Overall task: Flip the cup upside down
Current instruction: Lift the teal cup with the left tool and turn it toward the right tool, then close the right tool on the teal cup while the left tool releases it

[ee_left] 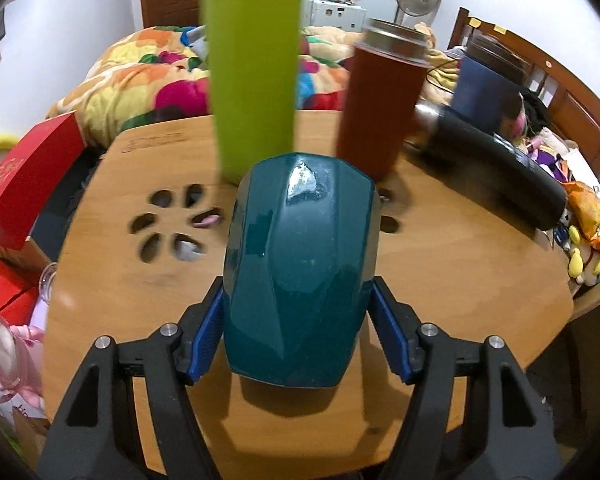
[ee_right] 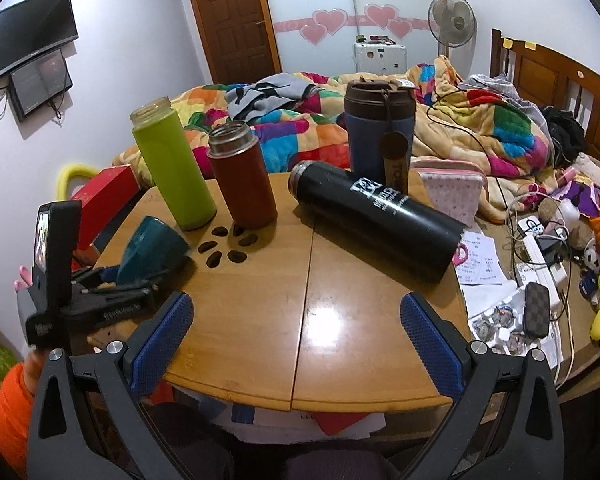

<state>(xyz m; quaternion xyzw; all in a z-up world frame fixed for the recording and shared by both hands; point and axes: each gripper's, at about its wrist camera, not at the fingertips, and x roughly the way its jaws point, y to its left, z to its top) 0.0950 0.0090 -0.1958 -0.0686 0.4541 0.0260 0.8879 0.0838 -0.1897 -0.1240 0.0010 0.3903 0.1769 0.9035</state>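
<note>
Teal cup (ee_left: 300, 272), glossy and faceted, sits clamped between the left gripper (ee_left: 298, 332) pads, tilted above the wooden table (ee_right: 340, 280). Just behind stand a lime bottle (ee_right: 172, 168) and a red flask (ee_right: 242, 178); a black flask (ee_right: 376, 220) lies sideways. Right gripper (ee_right: 296, 340) fingers are spread, holding nothing.

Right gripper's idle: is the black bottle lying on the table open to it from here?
Probably yes. The right gripper is open and holds nothing, and only bare table lies between it and the black bottle; the left gripper grips the teal cup off to the side.
</note>
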